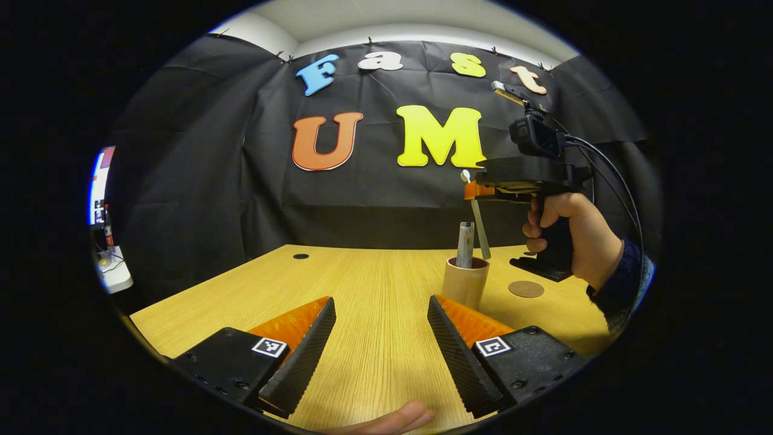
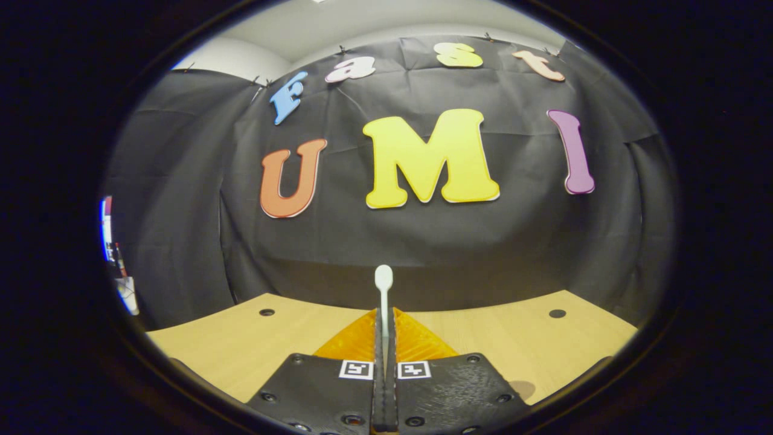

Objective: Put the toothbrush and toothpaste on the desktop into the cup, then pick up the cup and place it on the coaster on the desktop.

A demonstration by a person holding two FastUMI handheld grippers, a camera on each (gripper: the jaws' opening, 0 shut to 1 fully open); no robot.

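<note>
Pale wood-grain desk [image 1: 374,284] w/ black cloth wall behind. Left gripper view: left gripper [image 1: 381,329] low over desk, fingers spread wide, nothing btwn them. One tan cylindrical cup [image 1: 464,283] stands on desk, one whitish toothpaste tube [image 1: 465,244] upright inside; no print legible. One round brown coaster [image 1: 526,289] just beside cup, apart. Right gripper [image 1: 472,191], held by a hand [image 1: 564,232], above cup, pinching one white toothbrush [image 1: 479,226], lower end at cup rim.

Right gripper view: fingers clenched on toothbrush, head sticking up. Two square black-white markers on gripper body.
</note>
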